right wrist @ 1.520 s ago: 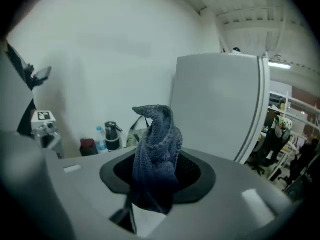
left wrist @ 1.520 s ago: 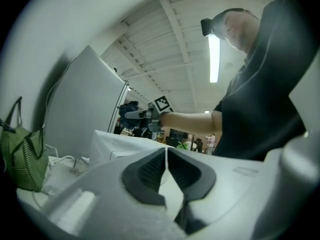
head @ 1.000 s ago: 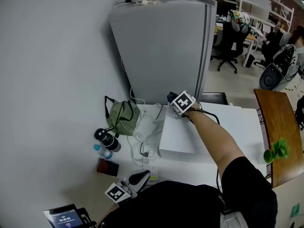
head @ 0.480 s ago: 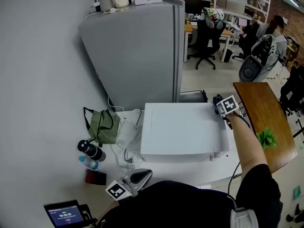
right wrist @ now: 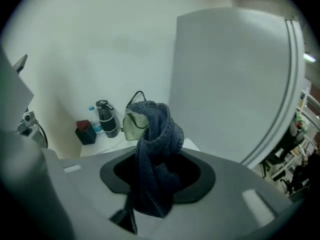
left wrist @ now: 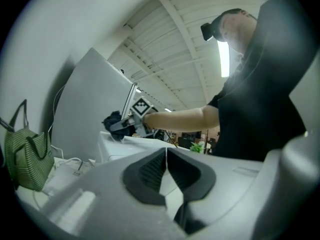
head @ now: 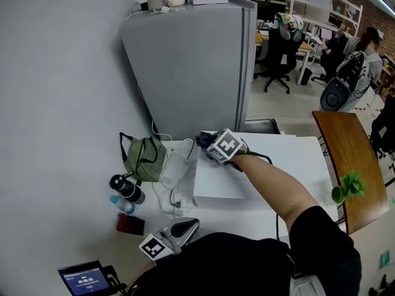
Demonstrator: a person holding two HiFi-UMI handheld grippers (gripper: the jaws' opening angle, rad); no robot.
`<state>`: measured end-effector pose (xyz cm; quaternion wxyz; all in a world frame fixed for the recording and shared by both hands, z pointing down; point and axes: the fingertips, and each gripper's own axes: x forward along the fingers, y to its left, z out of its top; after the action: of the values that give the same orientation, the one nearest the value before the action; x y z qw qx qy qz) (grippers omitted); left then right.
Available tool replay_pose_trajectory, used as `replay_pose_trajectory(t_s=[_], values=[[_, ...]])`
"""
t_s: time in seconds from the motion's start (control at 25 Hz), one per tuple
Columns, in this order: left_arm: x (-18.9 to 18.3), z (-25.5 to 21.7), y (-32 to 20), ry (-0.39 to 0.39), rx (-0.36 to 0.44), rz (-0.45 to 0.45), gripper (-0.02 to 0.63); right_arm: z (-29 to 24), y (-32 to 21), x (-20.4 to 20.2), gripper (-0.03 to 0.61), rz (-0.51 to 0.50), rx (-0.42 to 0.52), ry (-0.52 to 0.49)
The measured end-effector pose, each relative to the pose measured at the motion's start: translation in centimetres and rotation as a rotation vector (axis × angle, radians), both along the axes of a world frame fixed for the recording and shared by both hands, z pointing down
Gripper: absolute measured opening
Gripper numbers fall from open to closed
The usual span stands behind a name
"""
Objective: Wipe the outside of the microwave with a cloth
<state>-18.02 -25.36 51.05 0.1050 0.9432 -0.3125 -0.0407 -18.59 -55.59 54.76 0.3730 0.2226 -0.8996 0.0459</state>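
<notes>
The right gripper (head: 210, 145) has its jaws partly closed on a bunched dark blue cloth (right wrist: 156, 144), at the back left corner of the white microwave's (head: 231, 180) top. The left gripper (left wrist: 166, 160), jaws together and empty, sits low by the tabletop (head: 244, 219) edge.

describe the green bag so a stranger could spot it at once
Find the tall grey fridge; at its foot a white table carries a white microwave. The bag sits on the table just left of the microwave, near the wall. It alone is soft and green-striped with dark handles, unlike the black flask and water bottle nearby.
</notes>
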Motion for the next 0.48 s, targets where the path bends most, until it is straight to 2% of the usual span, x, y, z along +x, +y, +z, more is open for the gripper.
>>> replay_pose_trajectory(t_s=[0.04, 0.12, 0.24, 0.36, 0.48], values=[[-0.3, 0.1, 0.2, 0.0, -0.002, -0.011, 0.009, 0.7, 0.6, -2.1, 0.163, -0.024, -0.005, 0.023], [-1.2, 0.2, 0.5, 0.003, -0.008, -0.036, 0.008, 2.5, 1.5, -3.4, 0.163, -0.035, -0.035, 0.078], [-2.3, 0.1, 0.3, 0.004, -0.007, -0.059, 0.006, 3.0, 0.2, -0.9, 0.163, 0.001, -0.023, 0.088], [-1.7, 0.2, 0.0, -0.001, -0.004, -0.041, 0.006, 3.5, 0.0, 6.0, 0.161, 0.065, -0.027, 0.095], [0.0, -0.4, 0.0, -0.007, 0.009, 0.006, 0.006, 3.8, 0.7, 16.5, 0.161, 0.179, -0.036, 0.113]])
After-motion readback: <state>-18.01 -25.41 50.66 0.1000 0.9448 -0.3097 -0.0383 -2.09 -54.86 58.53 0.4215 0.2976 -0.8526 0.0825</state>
